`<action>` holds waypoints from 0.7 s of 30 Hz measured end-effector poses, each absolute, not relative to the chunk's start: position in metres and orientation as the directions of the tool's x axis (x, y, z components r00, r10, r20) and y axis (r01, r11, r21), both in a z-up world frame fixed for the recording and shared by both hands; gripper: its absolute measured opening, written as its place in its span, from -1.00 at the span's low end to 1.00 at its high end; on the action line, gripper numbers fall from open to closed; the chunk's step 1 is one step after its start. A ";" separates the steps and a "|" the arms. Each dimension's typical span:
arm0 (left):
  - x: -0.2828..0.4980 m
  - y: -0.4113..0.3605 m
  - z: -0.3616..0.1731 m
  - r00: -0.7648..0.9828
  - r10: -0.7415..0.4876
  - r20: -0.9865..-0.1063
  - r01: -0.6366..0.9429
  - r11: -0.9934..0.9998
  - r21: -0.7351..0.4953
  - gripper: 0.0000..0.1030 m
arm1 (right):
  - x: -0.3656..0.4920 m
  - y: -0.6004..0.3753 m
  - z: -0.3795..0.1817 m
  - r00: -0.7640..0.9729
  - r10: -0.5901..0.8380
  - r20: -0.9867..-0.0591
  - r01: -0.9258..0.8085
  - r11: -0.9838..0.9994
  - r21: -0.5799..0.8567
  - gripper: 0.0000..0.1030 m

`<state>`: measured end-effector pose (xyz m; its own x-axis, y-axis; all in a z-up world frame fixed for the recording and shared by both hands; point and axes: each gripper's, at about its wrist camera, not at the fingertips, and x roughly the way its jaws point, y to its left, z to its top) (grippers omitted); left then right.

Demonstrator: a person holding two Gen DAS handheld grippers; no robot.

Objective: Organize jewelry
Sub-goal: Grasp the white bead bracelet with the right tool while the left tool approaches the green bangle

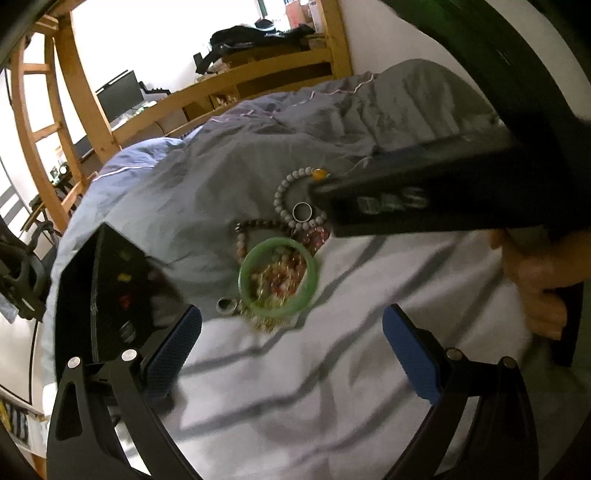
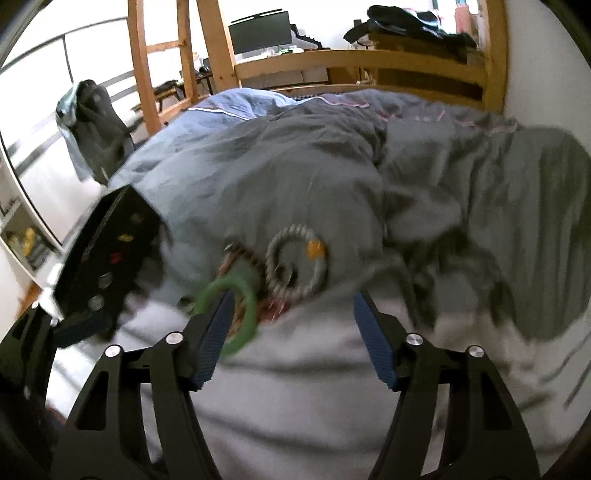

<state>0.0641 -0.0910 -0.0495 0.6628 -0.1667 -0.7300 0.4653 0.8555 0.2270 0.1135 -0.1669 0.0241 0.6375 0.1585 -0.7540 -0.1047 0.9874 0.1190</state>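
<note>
A pile of jewelry lies on the bed: a green bangle (image 1: 279, 277) (image 2: 242, 310) over gold and red chains, a grey bead bracelet with an orange bead (image 1: 295, 181) (image 2: 295, 258), a dark bead bracelet (image 1: 264, 223), and silver rings (image 1: 303, 211) (image 1: 227, 304). A black jewelry board (image 1: 110, 291) (image 2: 110, 258) holding several small pieces leans at the left. My left gripper (image 1: 291, 332) is open, just short of the pile. My right gripper (image 2: 291, 314) is open, above the near edge of the pile; its body (image 1: 424, 195) covers part of the grey bracelet in the left wrist view.
A rumpled grey-blue duvet (image 2: 332, 155) fills the bed behind the pile; a white striped sheet (image 1: 295, 387) lies in front. A wooden bed frame and ladder (image 2: 207, 55) stand behind, with a desk and monitor (image 2: 258, 29) beyond. My hand (image 1: 535, 280) is at the right.
</note>
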 end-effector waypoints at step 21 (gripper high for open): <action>0.125 -0.068 -0.059 0.541 -0.339 -0.769 0.433 0.897 -0.091 -1.00 | 0.109 -0.197 0.026 0.707 0.267 -0.655 -0.052 0.943 0.329 -0.75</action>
<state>0.1250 -0.0683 -0.0588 0.5413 -0.3392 -0.7694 0.4331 0.8968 -0.0907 0.1089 -0.1968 0.0257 0.7071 0.2670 -0.6548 -0.0517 0.9430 0.3288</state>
